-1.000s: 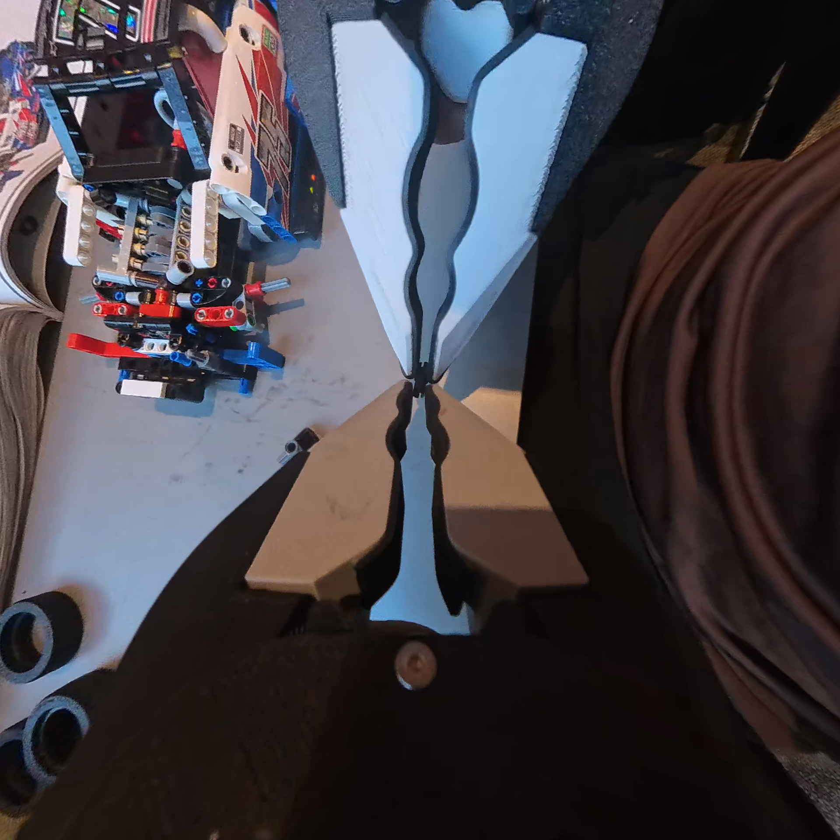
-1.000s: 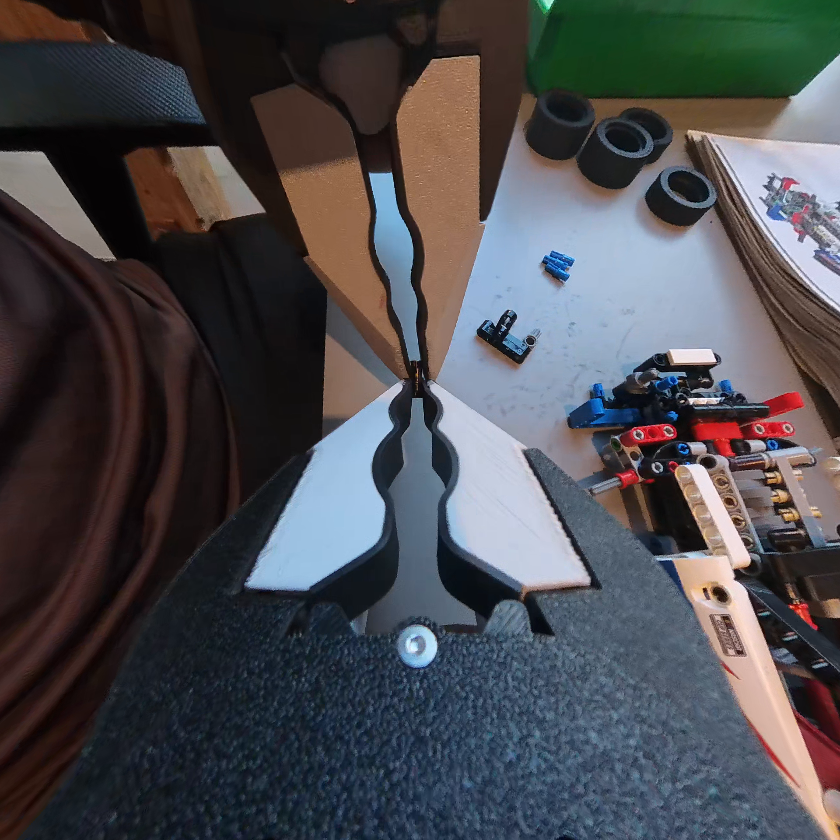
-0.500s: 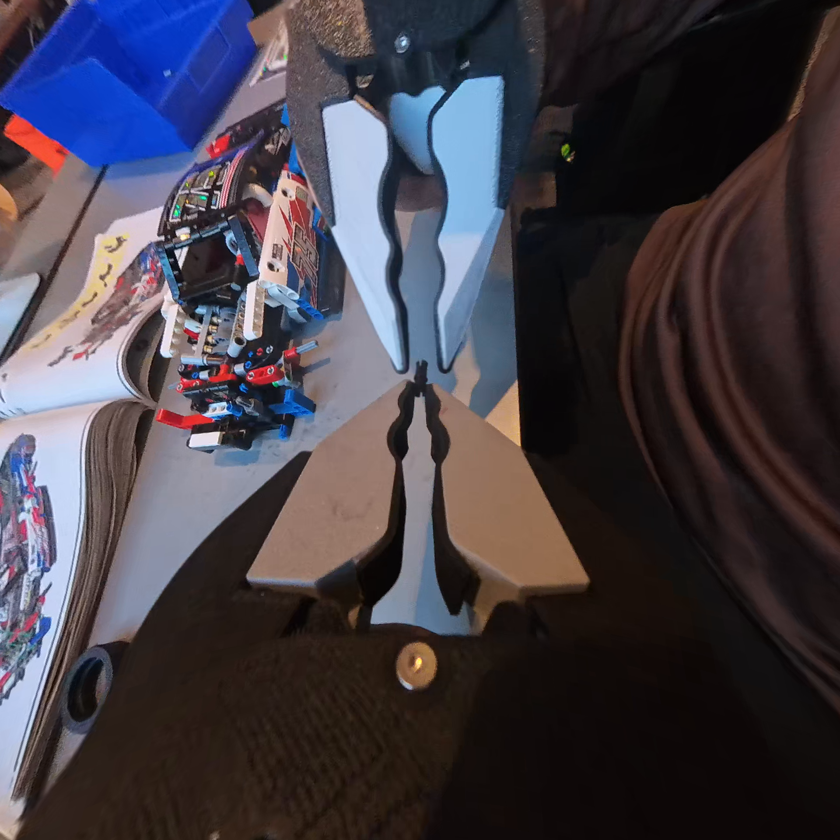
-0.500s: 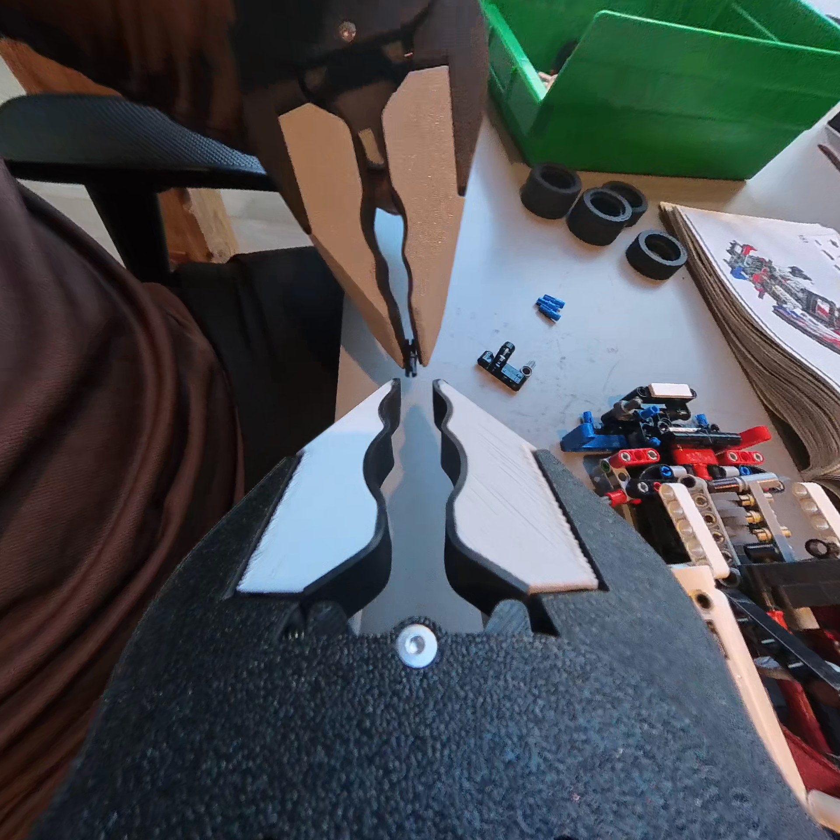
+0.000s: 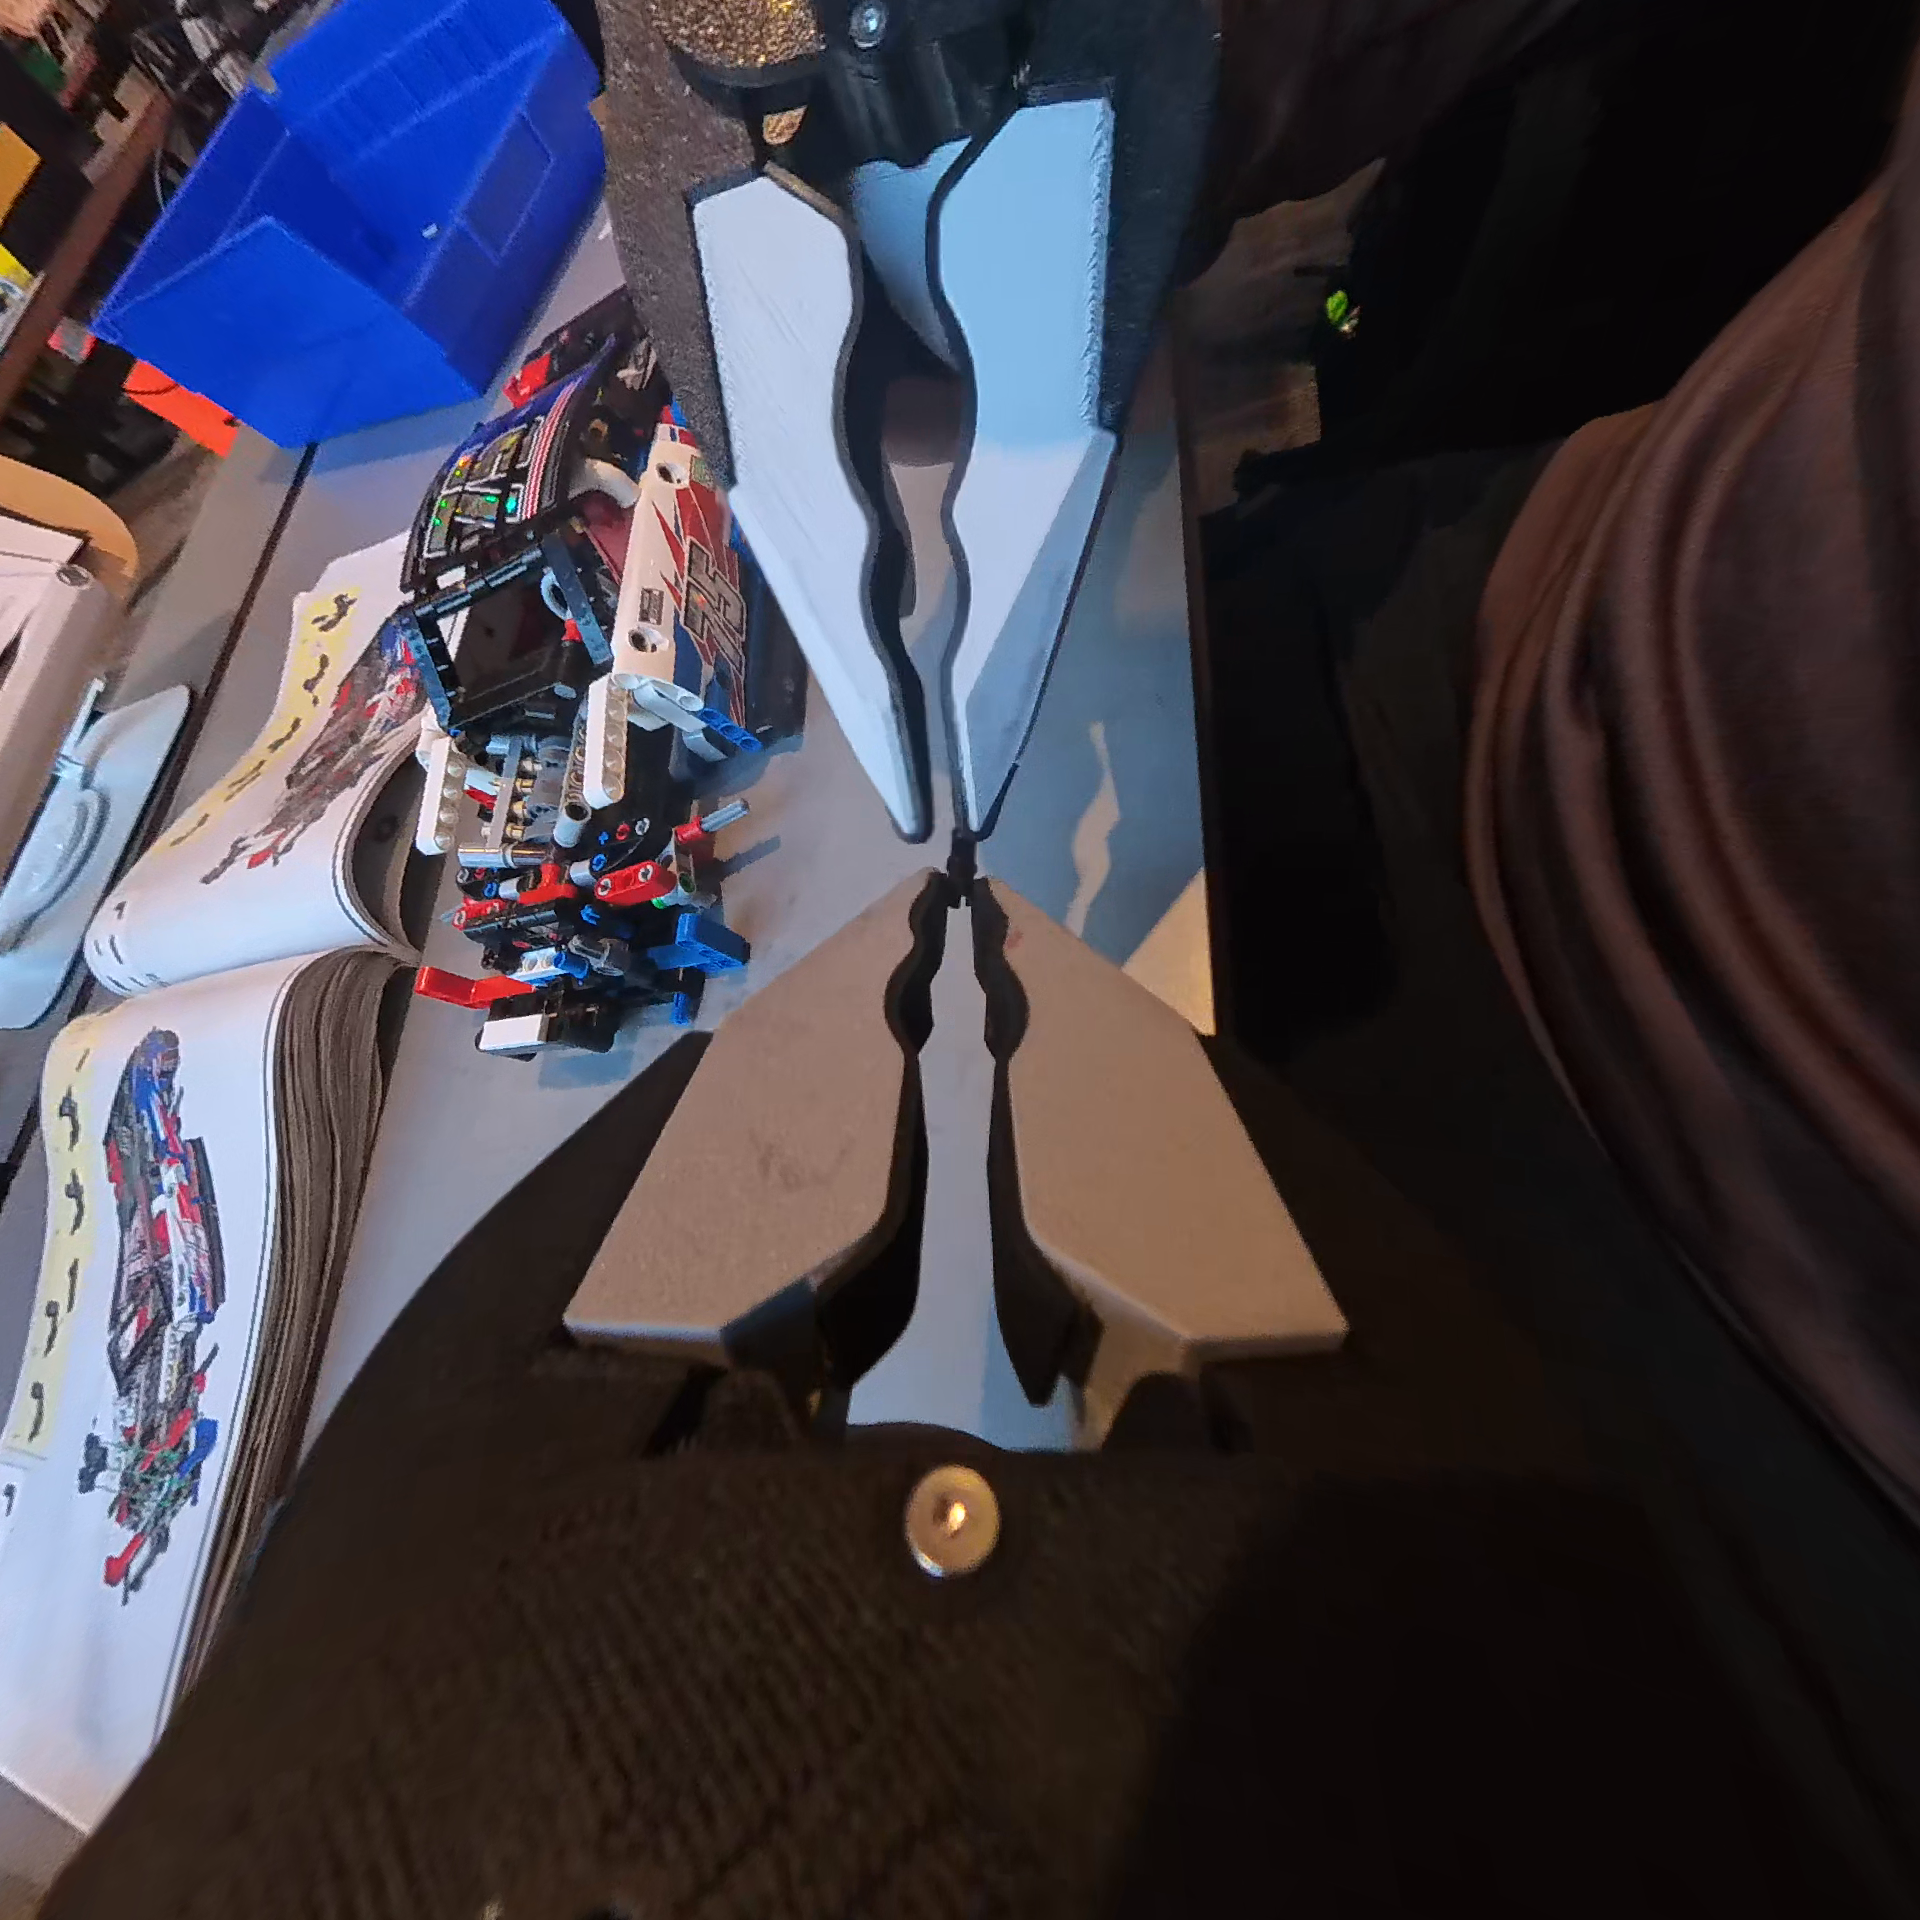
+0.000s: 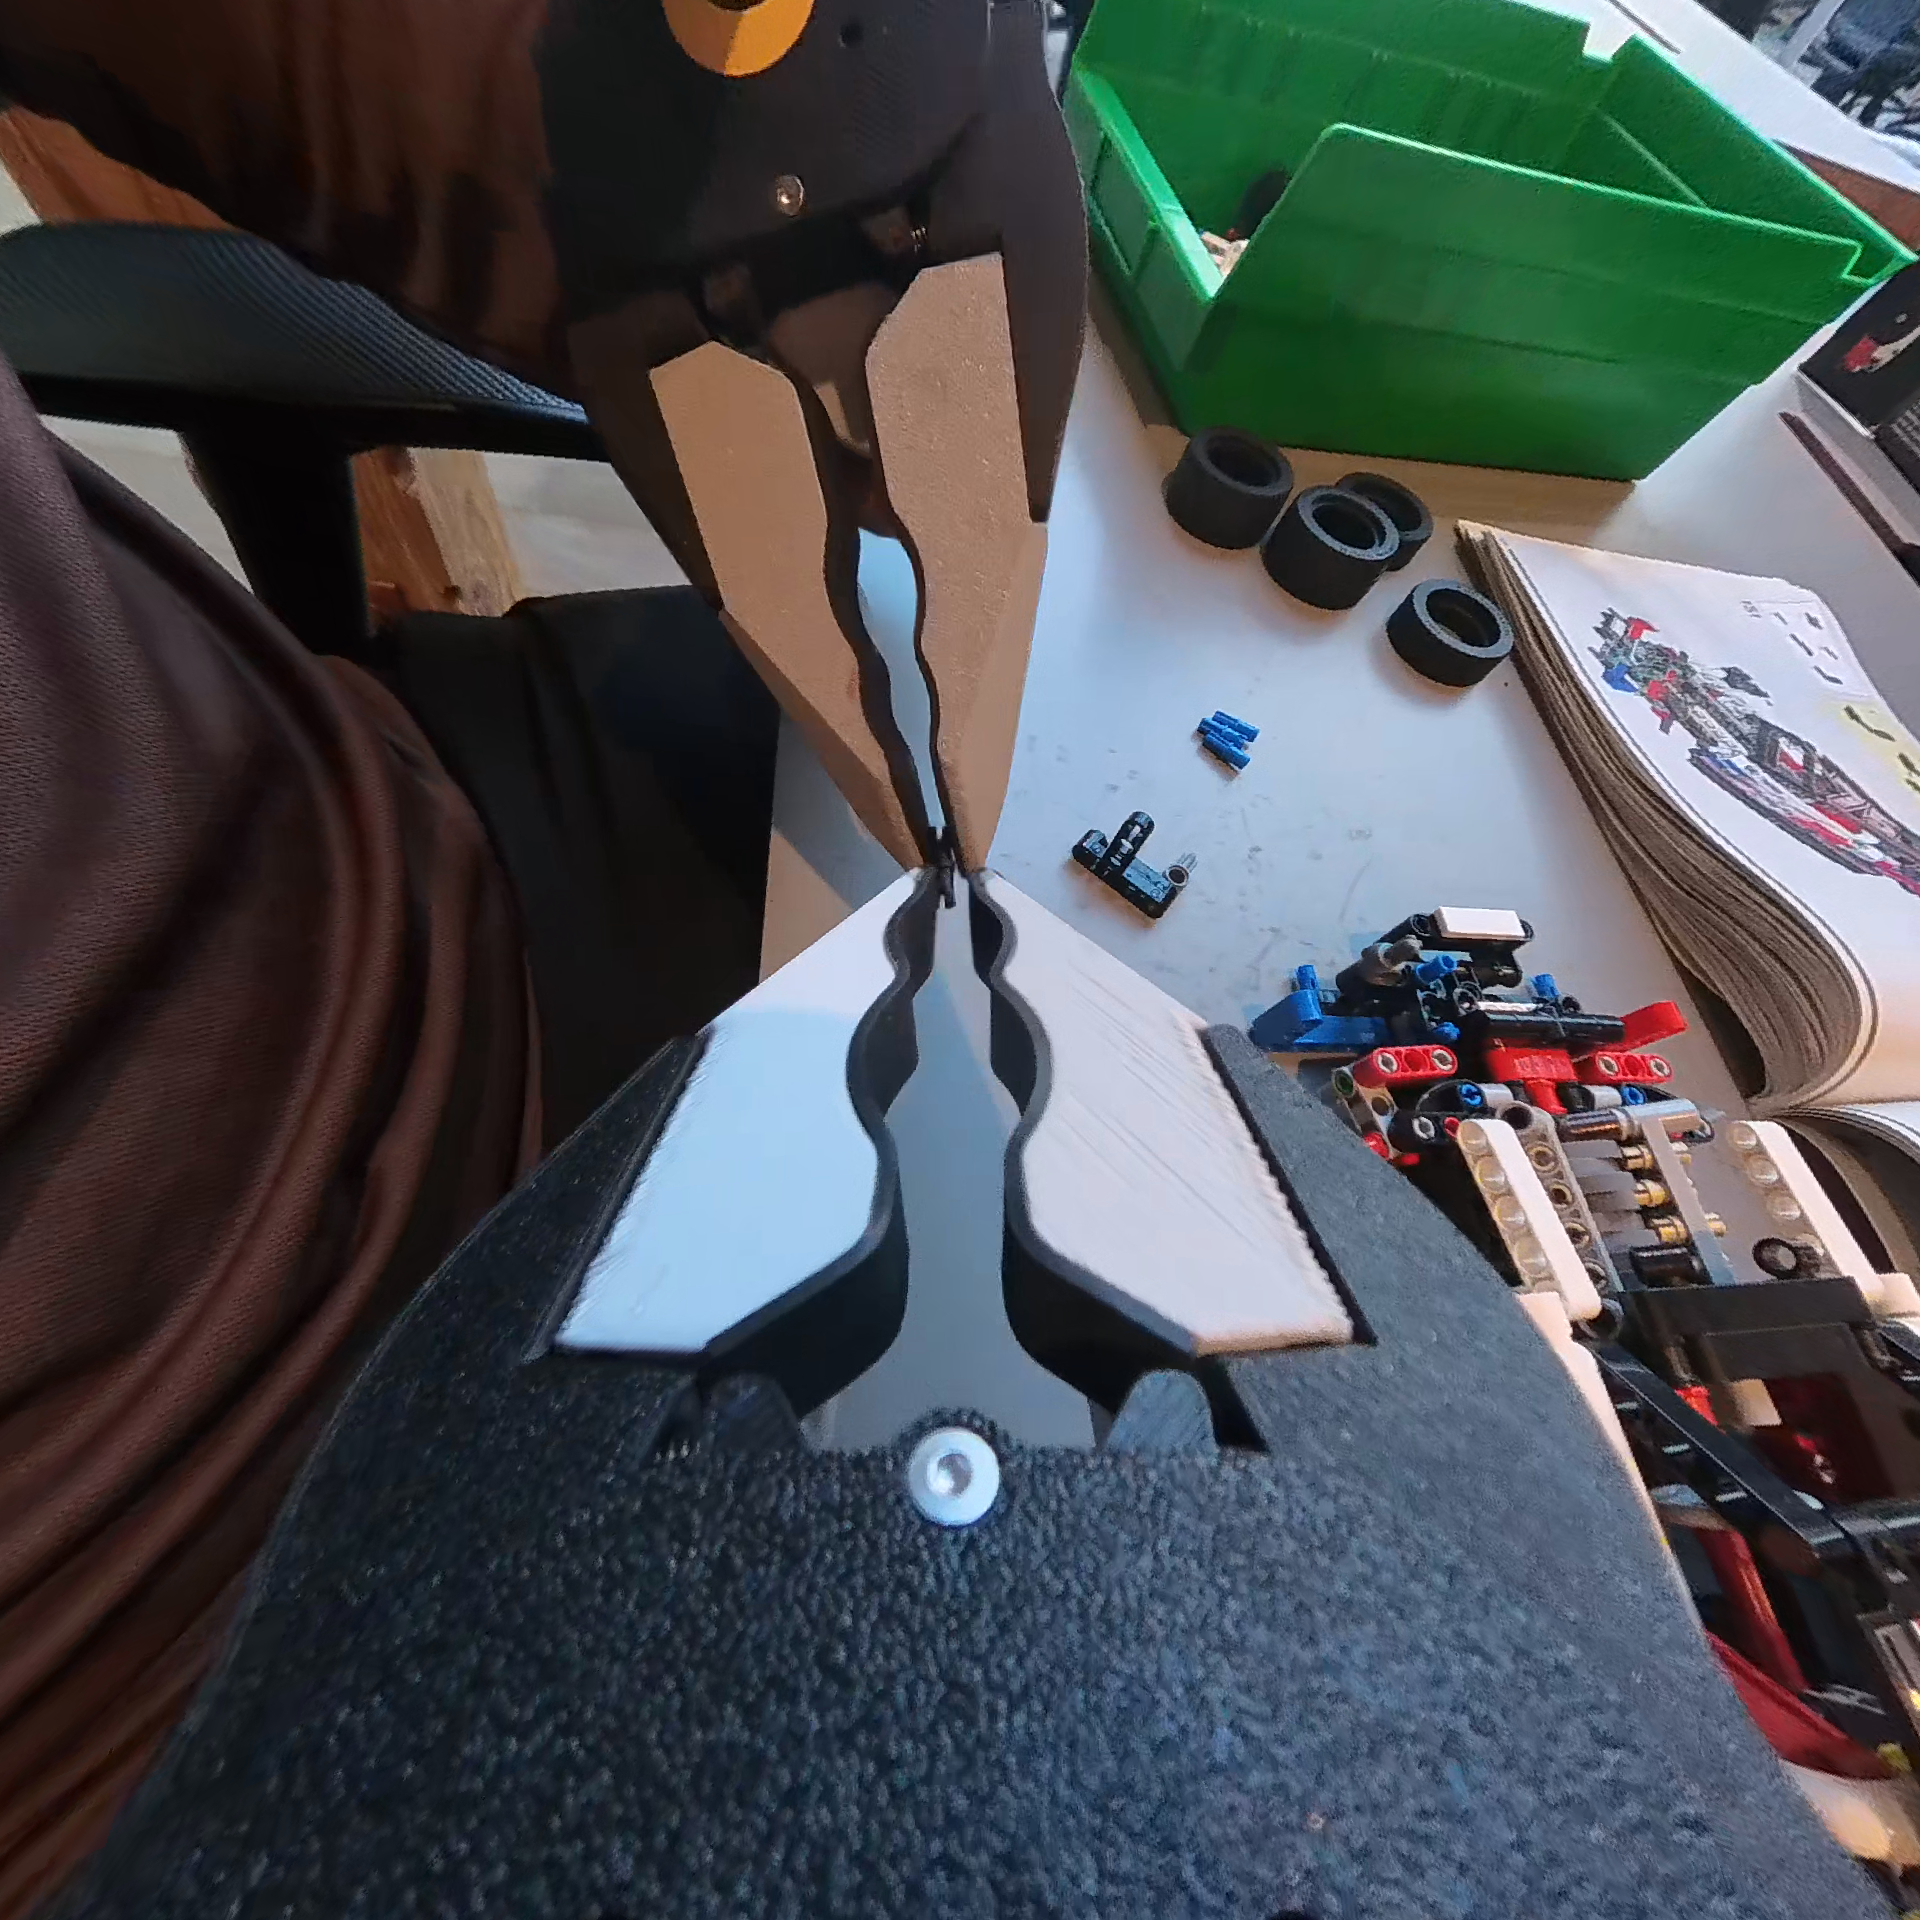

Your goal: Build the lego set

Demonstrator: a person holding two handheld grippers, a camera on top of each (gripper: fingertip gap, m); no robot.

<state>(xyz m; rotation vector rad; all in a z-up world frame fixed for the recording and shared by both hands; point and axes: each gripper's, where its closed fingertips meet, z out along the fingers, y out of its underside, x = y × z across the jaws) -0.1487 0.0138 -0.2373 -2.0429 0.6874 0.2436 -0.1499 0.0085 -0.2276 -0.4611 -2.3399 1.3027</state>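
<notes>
Both grippers meet tip to tip at the tabletop [image 6: 1351, 790] edge: left hand-held gripper [image 5: 958, 891] pinching a tiny black pin [image 5: 960, 860], right hand-held gripper [image 6: 948, 883] slightly spread around its other end. Half-built lego car [image 5: 582, 727] sits beyond, then manual [image 6: 1766, 790], tires [image 6: 1330, 545], green bin [image 6: 1455, 260].

The left gripper [image 5: 958, 883] points toward 12 o'clock, its tips pinched together. The right gripper [image 6: 948, 883] meets it tip to tip, slightly parted.

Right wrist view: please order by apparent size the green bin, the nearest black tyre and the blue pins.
1. green bin
2. nearest black tyre
3. blue pins
The bin lies farthest, so it is truly largest.
</notes>
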